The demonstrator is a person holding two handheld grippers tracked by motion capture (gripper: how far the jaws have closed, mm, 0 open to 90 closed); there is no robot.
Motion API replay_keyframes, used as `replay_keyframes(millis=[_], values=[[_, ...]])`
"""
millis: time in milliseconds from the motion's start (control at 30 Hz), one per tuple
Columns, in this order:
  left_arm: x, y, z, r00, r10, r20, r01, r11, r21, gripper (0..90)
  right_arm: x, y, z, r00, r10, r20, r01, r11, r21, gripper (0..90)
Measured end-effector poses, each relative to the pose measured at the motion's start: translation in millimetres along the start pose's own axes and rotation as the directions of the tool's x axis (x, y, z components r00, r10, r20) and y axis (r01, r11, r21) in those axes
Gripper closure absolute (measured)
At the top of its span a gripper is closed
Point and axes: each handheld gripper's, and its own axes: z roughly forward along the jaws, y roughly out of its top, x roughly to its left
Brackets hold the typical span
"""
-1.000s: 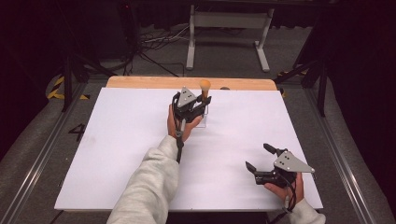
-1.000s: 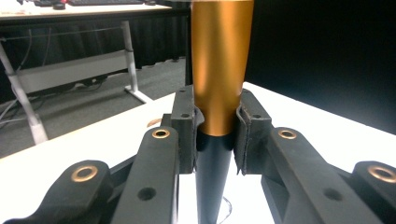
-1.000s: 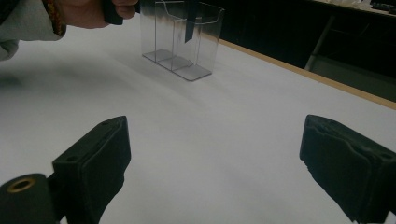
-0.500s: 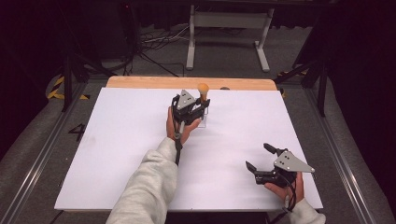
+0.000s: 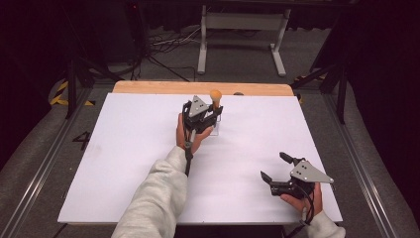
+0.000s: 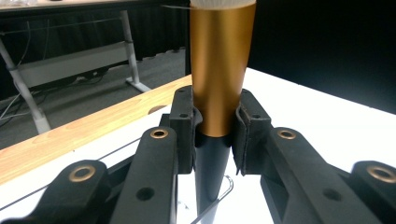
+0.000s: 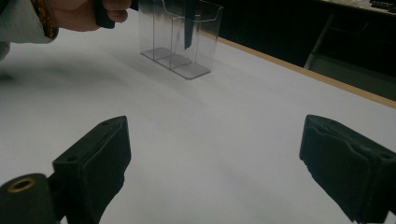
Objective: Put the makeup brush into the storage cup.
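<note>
My left gripper (image 6: 212, 133) is pinching a brush (image 6: 217, 70) upright at the far middle of the white table (image 5: 124, 148): smooth gold metal collar tapering down to a glossy black handle, jaw pads clamped either side right at the gold-to-black joint. The handle's lower end hangs in a clear plastic holder (image 7: 180, 39), boxy with thin dividers. My right gripper (image 7: 212, 172) sits near right, jaws spread wide, matte black pads, nothing between them.

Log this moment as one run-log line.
left tongs: shut on brush, handle tip in clear holder | right tongs: open, idle above white table
</note>
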Motion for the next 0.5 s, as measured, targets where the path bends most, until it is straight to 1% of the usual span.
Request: replay_keyframes(millis=[233,300,367,400,433,467,500], values=[[-0.9,-0.1,0.5,1.0000,-0.004,0.002,0.004,1.0000,-0.002,73.0,0.0,0.0,0.3,1.0000,0.001,0.001,-0.001,1.000,0.001,9.6],[-0.9,0.3,0.2,1.0000,0.000,-0.003,0.000,1.0000,0.001,72.9,0.2,0.1,0.3,1.0000,0.002,0.000,-0.002,1.000,0.000,9.6],[-0.5,0.1,-0.8,0.9999,-0.013,-0.010,0.013,0.9999,-0.010,71.9,0.4,0.2,0.5,1.0000,0.002,0.001,-0.002,1.000,0.004,9.6],[-0.5,0.1,-0.8,0.9999,-0.013,-0.010,0.013,0.9999,-0.010,69.5,0.5,0.2,0.6,1.0000,0.002,0.000,-0.002,1.000,0.004,9.7],[-0.2,0.3,-1.6,0.9998,-0.016,-0.009,0.015,0.9998,-0.011,64.1,0.5,0.1,1.0,1.0000,0.001,-0.004,-0.001,1.000,0.007,9.7],[-0.9,0.7,-2.8,0.9996,-0.014,-0.023,0.014,0.9999,-0.009,57.5,0.9,0.1,1.4,1.0000,0.002,-0.005,-0.002,1.000,0.007,9.8],[-2.5,0.8,-7.9,0.9998,-0.009,-0.018,0.009,0.9998,-0.018,56.2,1.0,0.1,1.7,1.0000,0.000,-0.006,0.000,1.000,0.009,9.8]])
